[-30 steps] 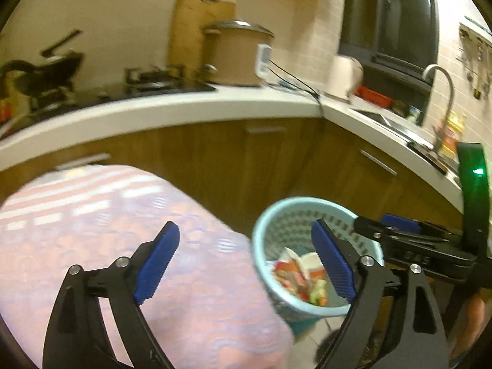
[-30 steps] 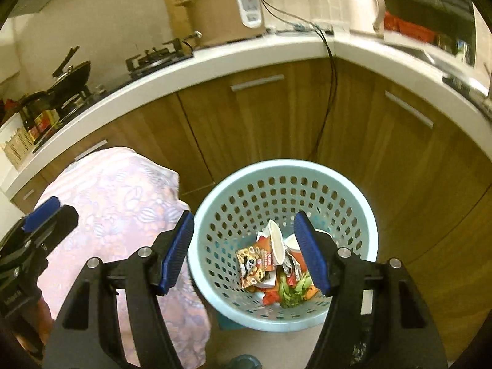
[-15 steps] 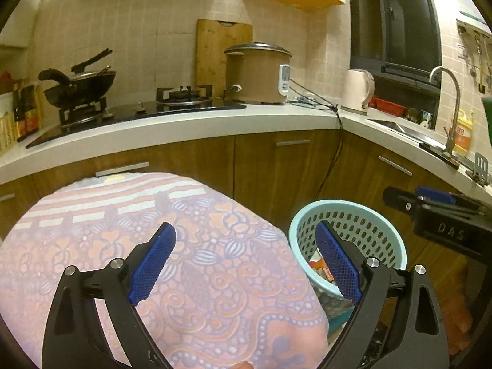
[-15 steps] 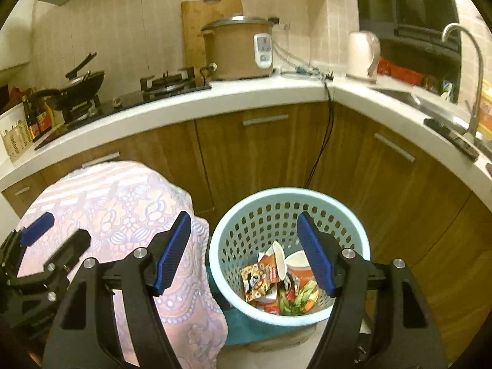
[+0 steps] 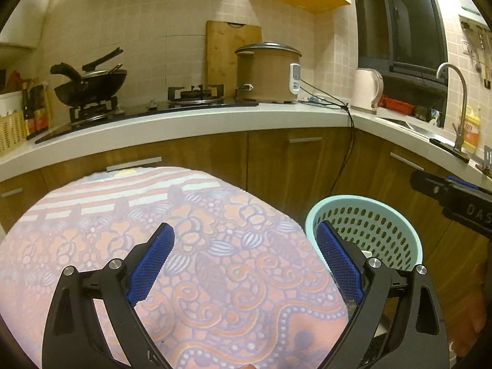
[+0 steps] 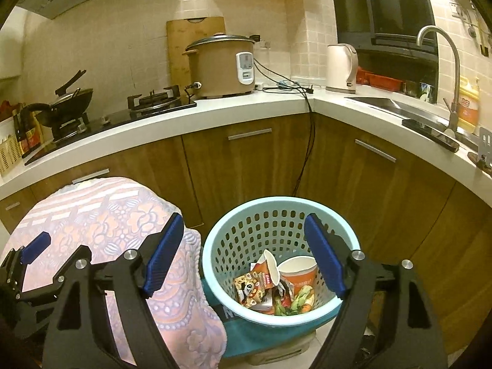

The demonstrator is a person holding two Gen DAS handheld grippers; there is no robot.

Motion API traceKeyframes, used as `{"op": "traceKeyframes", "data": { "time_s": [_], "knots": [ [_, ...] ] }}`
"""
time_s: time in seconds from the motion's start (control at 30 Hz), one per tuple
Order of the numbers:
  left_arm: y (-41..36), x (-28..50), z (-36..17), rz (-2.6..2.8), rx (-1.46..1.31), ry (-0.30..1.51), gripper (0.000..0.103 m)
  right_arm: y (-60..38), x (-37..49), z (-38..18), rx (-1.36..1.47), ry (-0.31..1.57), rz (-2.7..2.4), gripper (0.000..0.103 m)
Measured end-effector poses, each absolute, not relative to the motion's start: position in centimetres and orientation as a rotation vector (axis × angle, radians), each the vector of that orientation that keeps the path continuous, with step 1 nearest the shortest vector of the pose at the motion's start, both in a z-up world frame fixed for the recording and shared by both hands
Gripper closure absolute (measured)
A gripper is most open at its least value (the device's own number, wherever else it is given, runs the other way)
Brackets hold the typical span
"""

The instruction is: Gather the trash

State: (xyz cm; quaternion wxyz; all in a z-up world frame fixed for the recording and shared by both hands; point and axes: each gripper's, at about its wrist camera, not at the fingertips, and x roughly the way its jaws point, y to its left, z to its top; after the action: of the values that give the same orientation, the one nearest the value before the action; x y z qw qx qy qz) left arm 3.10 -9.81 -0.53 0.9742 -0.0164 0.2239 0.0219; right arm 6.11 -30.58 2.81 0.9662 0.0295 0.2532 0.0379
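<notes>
The trash sits at the bottom of the pale turquoise perforated plastic basket (image 6: 278, 233): an orange paper cup (image 6: 297, 272) lying on its side, a crumpled printed snack wrapper (image 6: 249, 289) beside it, and some green and orange food scraps (image 6: 295, 299) against the near wall. It lies low in the basket, so I judge the collecting is largely done and the rubbish is where it belongs. The basket stands on the floor just beside the cloth-covered table, close enough to drop things over its rim without carrying them far.

My right tongs (image 6: 244, 256) hover above the basket, pointing down into it, with nothing between the blue pads; their jaws have just been opening further, which fits a release over the mouth. My left tongs (image 5: 244, 266) hang over the pink and orange floral tablecloth (image 5: 196, 246), jaws spread about as wide as they go and empty too. I see nothing left on the part of the cloth in view, though the near edge is hidden by the tongs themselves.

Behind all this the white worktop (image 6: 215, 113) wraps round the corner above wooden cabinet doors (image 6: 246, 160), carrying a brown rice cooker (image 6: 223, 66), a white kettle (image 6: 341, 67) and a black wok (image 6: 66, 100) on the gas hob.
</notes>
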Motion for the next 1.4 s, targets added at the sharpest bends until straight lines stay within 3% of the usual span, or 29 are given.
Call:
{"op": "traceKeyframes", "data": {
  "time_s": [1.4],
  "knots": [
    [-8.4,2.9,-0.3,0.116,-0.047,0.419,0.01,-28.4,6.5,1.8,-0.01,0.529,0.073,0.026]
  ]
}}
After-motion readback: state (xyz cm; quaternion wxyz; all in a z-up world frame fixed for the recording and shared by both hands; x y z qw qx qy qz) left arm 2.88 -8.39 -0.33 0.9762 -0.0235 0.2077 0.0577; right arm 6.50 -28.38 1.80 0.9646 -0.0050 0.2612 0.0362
